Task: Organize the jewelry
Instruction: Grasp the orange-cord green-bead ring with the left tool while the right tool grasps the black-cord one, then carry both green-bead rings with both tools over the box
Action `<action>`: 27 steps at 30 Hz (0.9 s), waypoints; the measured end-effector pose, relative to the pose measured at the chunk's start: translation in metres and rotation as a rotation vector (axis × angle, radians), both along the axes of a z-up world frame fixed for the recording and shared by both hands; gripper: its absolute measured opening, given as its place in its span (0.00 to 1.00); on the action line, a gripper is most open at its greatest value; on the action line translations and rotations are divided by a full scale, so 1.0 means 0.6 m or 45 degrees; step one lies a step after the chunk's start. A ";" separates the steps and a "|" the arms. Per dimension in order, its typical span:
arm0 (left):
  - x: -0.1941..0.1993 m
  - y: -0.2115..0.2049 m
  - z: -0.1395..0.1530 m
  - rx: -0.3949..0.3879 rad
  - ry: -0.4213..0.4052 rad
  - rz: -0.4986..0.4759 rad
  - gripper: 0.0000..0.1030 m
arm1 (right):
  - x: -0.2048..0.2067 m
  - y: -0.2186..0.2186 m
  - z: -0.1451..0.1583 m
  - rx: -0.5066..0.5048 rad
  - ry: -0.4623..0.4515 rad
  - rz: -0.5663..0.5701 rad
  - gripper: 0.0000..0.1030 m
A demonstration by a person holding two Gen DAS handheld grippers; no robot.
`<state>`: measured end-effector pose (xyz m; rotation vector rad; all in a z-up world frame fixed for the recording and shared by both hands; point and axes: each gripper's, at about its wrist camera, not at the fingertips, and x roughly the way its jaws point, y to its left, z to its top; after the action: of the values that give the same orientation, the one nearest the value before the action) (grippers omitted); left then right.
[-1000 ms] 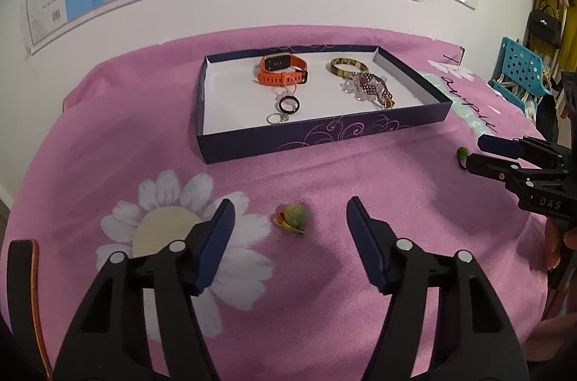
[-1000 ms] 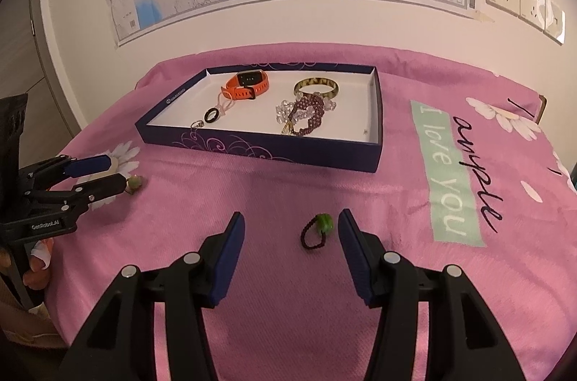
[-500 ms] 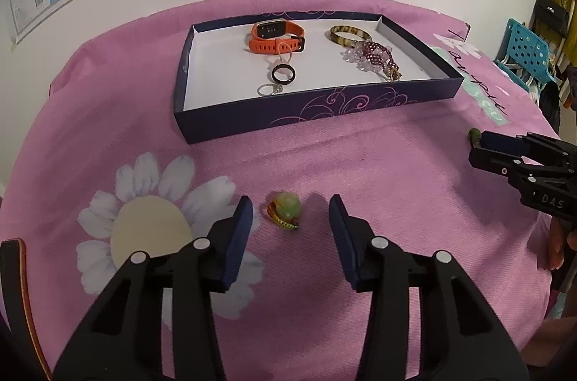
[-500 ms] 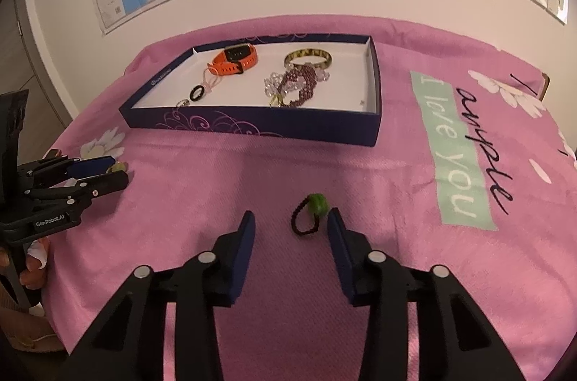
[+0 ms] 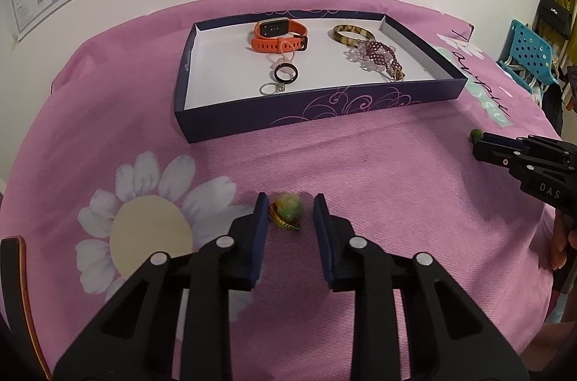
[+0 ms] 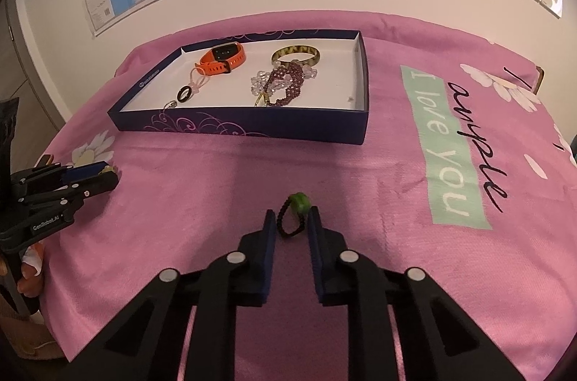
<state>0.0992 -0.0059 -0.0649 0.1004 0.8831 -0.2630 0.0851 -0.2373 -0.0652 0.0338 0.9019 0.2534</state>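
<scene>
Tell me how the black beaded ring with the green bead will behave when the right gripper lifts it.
The black beaded ring looks strung, so it will probably sag rather than hold its shape. Its green bead is round and smooth, so it might slip from the right gripper, whose jaws have just been closing around the ring. It seems very light.

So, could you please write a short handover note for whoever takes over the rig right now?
Left gripper: jaws have just been closing around the yellow-green bead ring on the cloth; a gap shows, not gripped yet.
Right gripper: just been closing around the black cord ring; contact unclear.
Done: watch, bangle, bracelets, two rings lie in the box.
To do: grip both, place them in the box.
</scene>
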 end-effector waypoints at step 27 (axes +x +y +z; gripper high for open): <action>-0.012 0.012 0.026 -0.101 -0.047 -0.024 0.15 | -0.010 0.023 0.049 0.046 -0.151 0.089 0.07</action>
<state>0.0918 0.0010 -0.0492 0.0396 0.8345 -0.3127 0.0793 -0.2233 -0.0359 0.0207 0.7816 0.3338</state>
